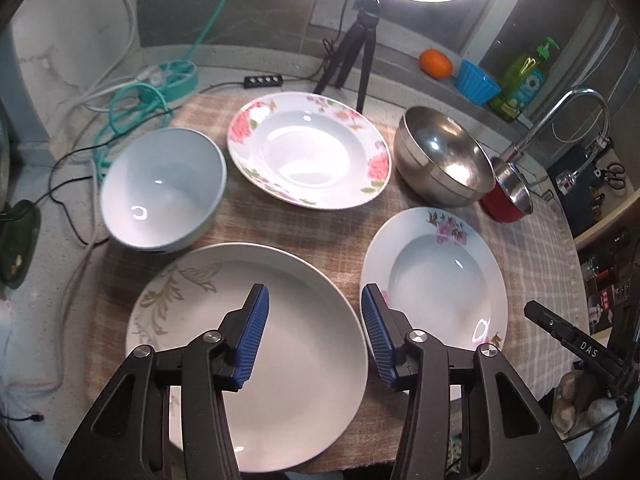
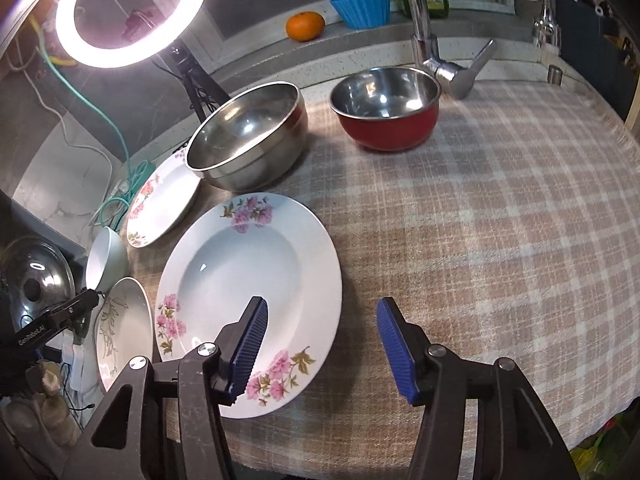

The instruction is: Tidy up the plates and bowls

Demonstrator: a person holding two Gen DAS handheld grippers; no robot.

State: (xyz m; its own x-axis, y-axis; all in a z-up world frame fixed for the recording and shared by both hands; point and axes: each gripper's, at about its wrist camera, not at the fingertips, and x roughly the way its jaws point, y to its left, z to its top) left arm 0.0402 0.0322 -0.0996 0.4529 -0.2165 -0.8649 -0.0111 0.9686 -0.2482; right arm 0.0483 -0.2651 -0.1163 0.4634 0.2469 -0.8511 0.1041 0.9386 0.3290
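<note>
My left gripper (image 1: 314, 296) hangs open over the right part of a large white plate with a gold leaf pattern (image 1: 280, 340); its pads touch nothing. Open too, my right gripper (image 2: 322, 306) sits above the right rim of a deep plate with purple-pink flowers (image 2: 248, 276), also seen at right in the left wrist view (image 1: 436, 276). Further back stand a white bowl (image 1: 160, 188), a pink-flowered deep plate (image 1: 308, 152), a steel bowl (image 1: 444, 156) and a red bowl with a steel inside (image 2: 386, 108).
Everything rests on a checkered cloth (image 2: 500, 220). A ring light on a tripod (image 1: 360, 56) stands behind the plates. A faucet (image 2: 436, 56) rises by the red bowl. On the back ledge sit an orange (image 2: 305, 26), a blue cup (image 2: 362, 8) and a soap bottle (image 1: 524, 80). Cables (image 1: 132, 96) lie at left.
</note>
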